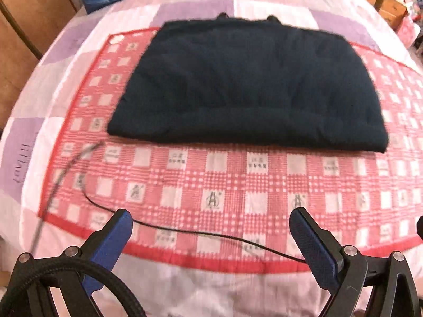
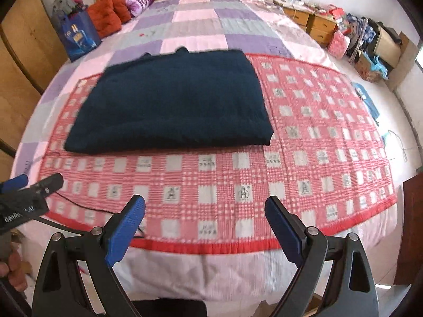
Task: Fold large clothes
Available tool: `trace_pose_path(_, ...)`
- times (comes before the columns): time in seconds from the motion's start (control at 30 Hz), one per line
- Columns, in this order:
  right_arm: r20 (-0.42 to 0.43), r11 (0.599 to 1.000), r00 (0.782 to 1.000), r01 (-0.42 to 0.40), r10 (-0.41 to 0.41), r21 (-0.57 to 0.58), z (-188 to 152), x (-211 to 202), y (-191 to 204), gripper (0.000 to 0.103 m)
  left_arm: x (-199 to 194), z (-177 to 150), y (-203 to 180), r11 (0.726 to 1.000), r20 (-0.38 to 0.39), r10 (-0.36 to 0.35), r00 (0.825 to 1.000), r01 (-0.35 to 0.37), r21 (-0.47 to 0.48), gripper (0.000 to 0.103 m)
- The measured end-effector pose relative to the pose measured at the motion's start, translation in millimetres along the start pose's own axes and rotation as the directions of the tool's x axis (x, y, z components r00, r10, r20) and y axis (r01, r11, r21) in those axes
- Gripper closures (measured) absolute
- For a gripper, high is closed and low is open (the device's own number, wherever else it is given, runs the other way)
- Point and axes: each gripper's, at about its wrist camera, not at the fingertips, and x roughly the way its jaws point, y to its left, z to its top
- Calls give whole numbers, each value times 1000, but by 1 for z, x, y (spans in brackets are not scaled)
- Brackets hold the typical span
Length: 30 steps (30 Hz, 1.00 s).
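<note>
A dark navy garment [image 1: 248, 84] lies folded into a flat rectangle on the red checked mat [image 1: 211, 185], and shows left of centre in the right wrist view as the same garment [image 2: 171, 103]. My left gripper [image 1: 210, 224] hovers open over the mat's near edge, well short of the garment, nothing between its blue pads [image 1: 312, 248]. My right gripper [image 2: 205, 211] is open too, held above the mat [image 2: 304, 137] in front of the garment, empty. The left gripper [image 2: 31, 185] appears at the left edge of the right wrist view.
A thin black cable [image 1: 169, 228] trails across the mat's front edge. The bed has a pink and purple quilt [image 2: 195, 23]. A blue bag [image 2: 78, 35], red cushions [image 2: 108, 9] and a wooden headboard sit at the far end. Wooden drawers [image 2: 314, 23] and clutter stand right.
</note>
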Motion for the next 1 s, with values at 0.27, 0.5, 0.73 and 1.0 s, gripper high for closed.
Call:
trace_pose_path(0.27, 75, 999, 997, 25, -24, -21, 10, -86, 27, 9, -77, -2, 20, 1000, 86, 2, 996, 0, -19, 4)
trace_pose_path(0.5, 101, 999, 995, 29, -24, -44, 17, -119, 39, 9, -96, -1, 17, 999, 79, -40, 996, 42, -21, 4)
trace_pose_path(0.73, 80, 999, 996, 33, -29, -38, 23, -125, 40, 9, -99, 6, 9, 998, 66, -57, 996, 58, -19, 4)
trace_pose_path(1.0, 63, 998, 998, 33, -31, -44, 31, -120, 40, 9, -98, 16, 2, 997, 72, -72, 995, 72, 6, 4)
